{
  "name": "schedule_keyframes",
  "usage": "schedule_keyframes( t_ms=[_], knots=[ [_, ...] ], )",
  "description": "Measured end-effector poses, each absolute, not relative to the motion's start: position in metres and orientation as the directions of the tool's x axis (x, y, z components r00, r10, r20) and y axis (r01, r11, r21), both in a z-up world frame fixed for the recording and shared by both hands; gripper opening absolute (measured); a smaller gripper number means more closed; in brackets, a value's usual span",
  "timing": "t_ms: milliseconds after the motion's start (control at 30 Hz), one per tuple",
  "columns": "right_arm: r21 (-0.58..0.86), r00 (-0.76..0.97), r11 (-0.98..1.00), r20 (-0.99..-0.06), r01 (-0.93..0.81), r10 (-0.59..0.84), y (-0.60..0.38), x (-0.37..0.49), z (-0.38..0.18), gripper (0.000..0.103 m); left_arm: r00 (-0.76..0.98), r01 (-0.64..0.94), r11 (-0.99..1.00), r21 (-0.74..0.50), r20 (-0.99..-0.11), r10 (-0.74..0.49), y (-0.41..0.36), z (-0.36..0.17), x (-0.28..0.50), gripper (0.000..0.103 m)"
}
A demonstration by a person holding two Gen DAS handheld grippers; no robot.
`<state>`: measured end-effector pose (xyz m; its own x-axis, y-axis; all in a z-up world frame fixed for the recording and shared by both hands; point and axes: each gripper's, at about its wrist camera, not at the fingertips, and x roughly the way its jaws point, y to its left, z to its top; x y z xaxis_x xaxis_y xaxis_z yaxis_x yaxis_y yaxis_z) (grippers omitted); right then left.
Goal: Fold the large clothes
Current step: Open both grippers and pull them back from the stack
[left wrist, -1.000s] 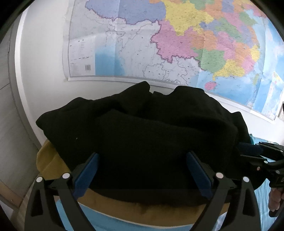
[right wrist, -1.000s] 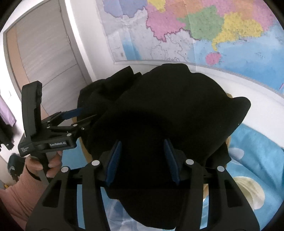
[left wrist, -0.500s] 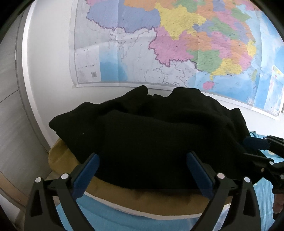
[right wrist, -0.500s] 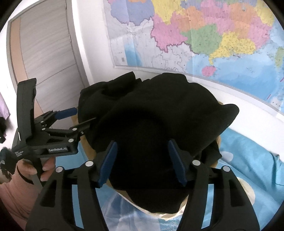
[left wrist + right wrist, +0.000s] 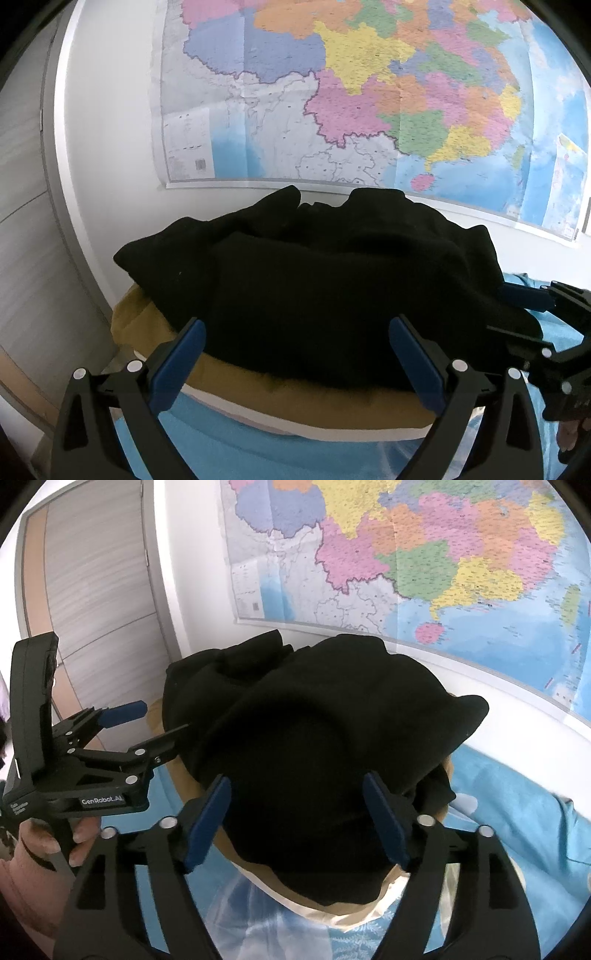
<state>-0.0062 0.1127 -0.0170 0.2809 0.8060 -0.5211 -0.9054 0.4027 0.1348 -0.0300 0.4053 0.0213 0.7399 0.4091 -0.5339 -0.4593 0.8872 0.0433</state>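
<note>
Hovering level, both grippers w/ jaws spread, facing black garment.

My two wrist cameras looking forward, close, sharing the black garment and wall map, seemingly side by side.

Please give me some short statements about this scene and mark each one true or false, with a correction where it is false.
1. The black garment lies bundled on a tan cushion. True.
2. The left gripper is clamped shut on the garment. False: its jaws stand wide open, holding nothing.
3. A coloured map hangs on the wall behind the garment. True.
4. The right gripper has its jaws closed. False: they are open.
5. The bedding under the cushion is red. False: it is light blue.
</note>
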Motion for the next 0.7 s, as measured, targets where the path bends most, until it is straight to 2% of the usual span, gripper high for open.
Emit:
schedule_keyframes(
  t_ms=[200,300,700],
  knots=[
    [0.12,0.308,0.421,-0.511,-0.899,0.803,0.109,-0.013,-0.019,0.095,0.72,-0.487,0.873,0.028,-0.552,0.42,0.4,0.018,-0.037,0.096],
    [0.135,0.309,0.43,-0.512,-0.893,0.801,0.105,-0.013,-0.021,0.097,0.715,-0.495,0.868,0.023,-0.557,0.422,0.398,0.017,-0.042,0.096],
    [0.131,0.326,0.444,-0.505,-0.886,0.8,0.097,-0.023,-0.022,0.097,0.711,-0.515,0.856,0.041,-0.538,0.453,0.384,0.018,-0.058,0.096]
  ],
)
